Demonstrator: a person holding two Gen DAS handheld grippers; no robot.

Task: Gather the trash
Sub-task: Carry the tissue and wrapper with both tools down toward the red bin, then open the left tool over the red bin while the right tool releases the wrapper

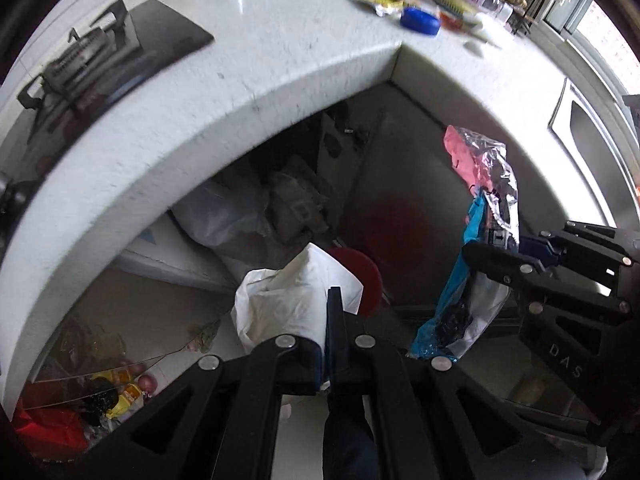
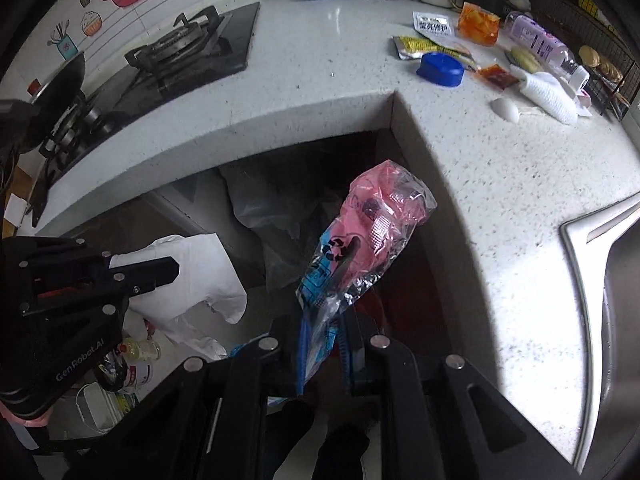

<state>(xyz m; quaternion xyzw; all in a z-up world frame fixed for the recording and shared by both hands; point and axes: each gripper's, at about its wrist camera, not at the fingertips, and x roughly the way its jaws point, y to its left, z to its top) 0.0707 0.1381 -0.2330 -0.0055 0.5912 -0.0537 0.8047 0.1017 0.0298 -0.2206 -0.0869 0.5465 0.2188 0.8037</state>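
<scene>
My left gripper (image 1: 326, 320) is shut on a white plastic bag (image 1: 288, 300), held below the counter's inner corner; the gripper also shows in the right wrist view (image 2: 160, 272) with the bag (image 2: 192, 280). My right gripper (image 2: 324, 344) is shut on a pink, blue and silver plastic wrapper (image 2: 360, 240), which sticks up in front of the counter edge. That wrapper (image 1: 480, 200) and gripper (image 1: 512, 256) show at the right of the left wrist view. More trash lies on the counter: a yellow sachet (image 2: 416, 46), an orange packet (image 2: 478, 26), a red sachet (image 2: 496, 76).
White L-shaped countertop (image 2: 320, 80) with a gas stove (image 2: 180, 56) at left and a steel sink (image 2: 600, 280) at right. A blue lid (image 2: 440, 68), a purple bottle (image 2: 540, 44) and a white net sleeve (image 2: 548, 96) lie on it. Bags and bottles (image 2: 136, 360) clutter the floor below.
</scene>
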